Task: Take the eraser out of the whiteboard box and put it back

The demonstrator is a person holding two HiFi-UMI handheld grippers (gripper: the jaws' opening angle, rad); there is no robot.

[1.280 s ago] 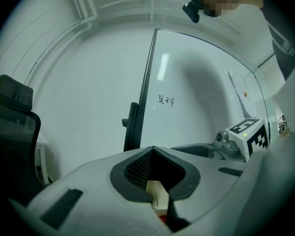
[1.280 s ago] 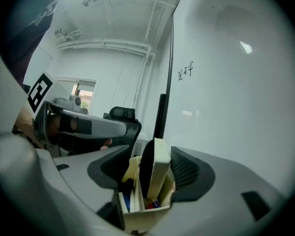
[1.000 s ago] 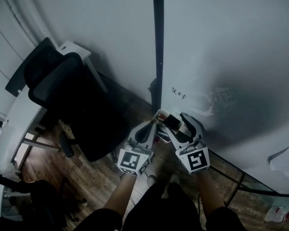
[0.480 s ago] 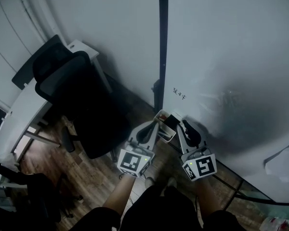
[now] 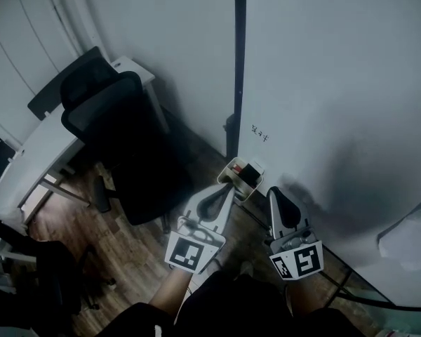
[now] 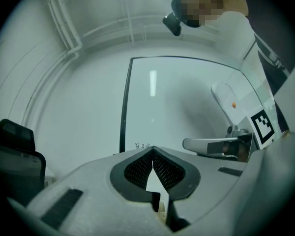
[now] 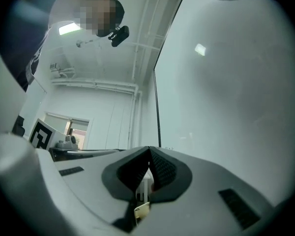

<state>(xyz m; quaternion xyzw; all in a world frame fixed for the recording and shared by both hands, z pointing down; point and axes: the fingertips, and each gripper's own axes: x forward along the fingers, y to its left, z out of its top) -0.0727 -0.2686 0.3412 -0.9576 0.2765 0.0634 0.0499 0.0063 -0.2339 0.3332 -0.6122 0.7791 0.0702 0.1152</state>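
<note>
Backing from the small white whiteboard box (image 5: 232, 166), the right gripper (image 5: 276, 192) just closed empty; the dark block eraser (image 5: 250, 178) sits inside, seemingly returned.

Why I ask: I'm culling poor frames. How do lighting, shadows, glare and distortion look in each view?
Head view: dim and vignetted, with a broad dark shadow on the whiteboard right of the box; the chair is nearly black. Left gripper view: fisheye curves the whiteboard's edge; a light glares as a streak. Right gripper view: brightest, black corners, one small glare spot.
</note>
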